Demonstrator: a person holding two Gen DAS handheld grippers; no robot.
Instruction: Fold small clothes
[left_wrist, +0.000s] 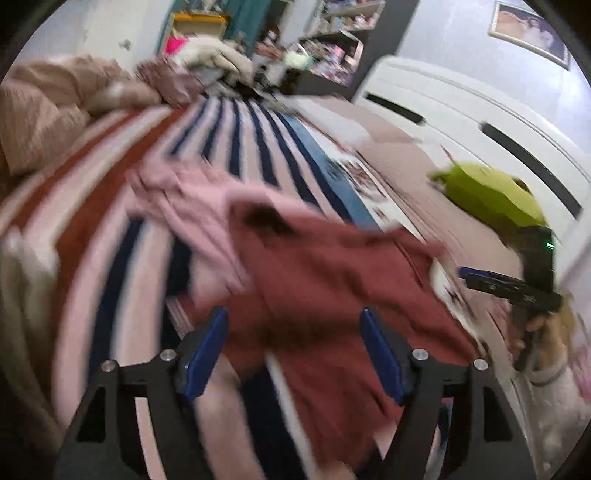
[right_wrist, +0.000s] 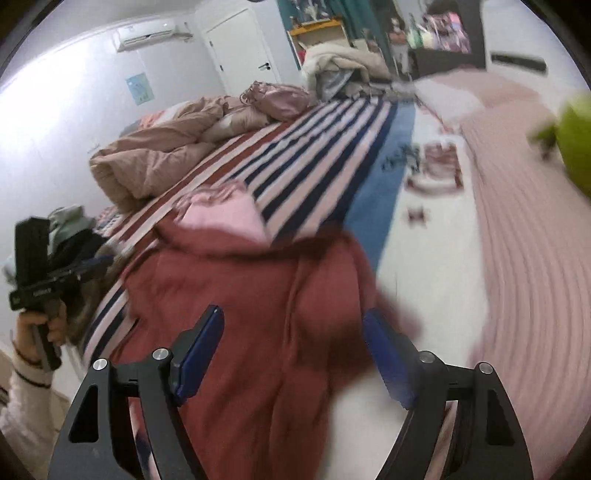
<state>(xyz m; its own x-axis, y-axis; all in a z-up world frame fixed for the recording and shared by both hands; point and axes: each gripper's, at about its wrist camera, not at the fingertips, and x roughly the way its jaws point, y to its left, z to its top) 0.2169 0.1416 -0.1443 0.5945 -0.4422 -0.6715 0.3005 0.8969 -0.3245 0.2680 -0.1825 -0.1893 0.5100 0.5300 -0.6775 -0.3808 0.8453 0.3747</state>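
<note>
A dark red garment (left_wrist: 332, 266) (right_wrist: 240, 288) lies rumpled on the striped bed sheet (left_wrist: 251, 140) (right_wrist: 314, 147). A pale pink garment (left_wrist: 184, 199) (right_wrist: 225, 210) lies against its far edge, partly tucked under it. My left gripper (left_wrist: 295, 350) hangs open just above the near part of the red cloth; its blue pads stand wide apart and press on nothing. My right gripper (right_wrist: 291, 347) is open too, over the red garment's right edge. Both views are blurred by motion. Each view shows the other gripper from the side, held by a person's hand (left_wrist: 535, 325) (right_wrist: 40, 325).
A beige duvet (left_wrist: 40, 110) (right_wrist: 155, 155) is bunched at the bed's far left, with a pink bag (right_wrist: 280, 98) behind it. A pink ribbed blanket (right_wrist: 524, 240) covers the right side. A lime-green object (left_wrist: 491, 195) (right_wrist: 576, 147) sits at the right. White cupboard fronts (left_wrist: 461, 110) stand beyond.
</note>
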